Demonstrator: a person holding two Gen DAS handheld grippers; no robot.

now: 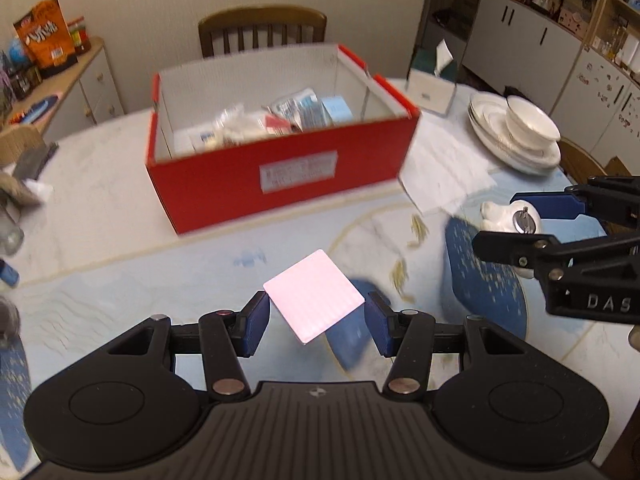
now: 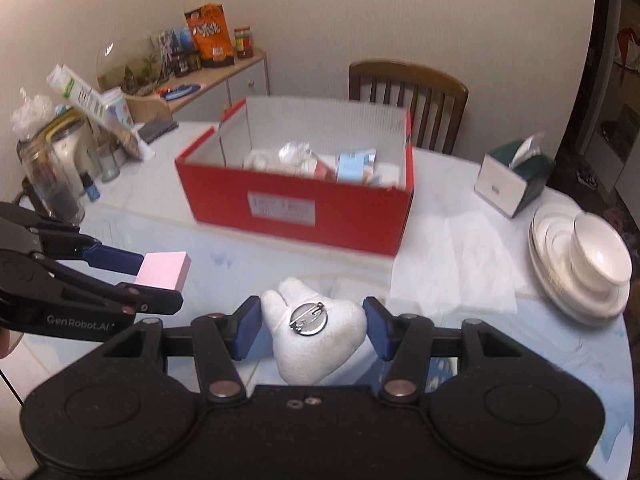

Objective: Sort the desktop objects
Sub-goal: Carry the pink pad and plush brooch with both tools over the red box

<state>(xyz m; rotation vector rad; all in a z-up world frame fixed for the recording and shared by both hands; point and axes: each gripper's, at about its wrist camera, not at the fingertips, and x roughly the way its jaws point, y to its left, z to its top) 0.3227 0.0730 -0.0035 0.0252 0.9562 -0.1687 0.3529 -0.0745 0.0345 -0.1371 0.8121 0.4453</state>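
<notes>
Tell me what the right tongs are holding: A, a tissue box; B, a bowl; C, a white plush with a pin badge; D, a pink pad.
C: in the right wrist view the right tongs clamp the white plush, its pin badge facing the camera, while the pink pad sits in the left tongs.

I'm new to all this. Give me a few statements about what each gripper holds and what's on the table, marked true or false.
1. The left gripper holds a pink pad. True.
2. The right gripper is empty. False: it holds a white plush badge.
3. The red box already has things inside. True.
4. The bowl sits inside the red box. False: it sits on stacked plates beside it.
</notes>
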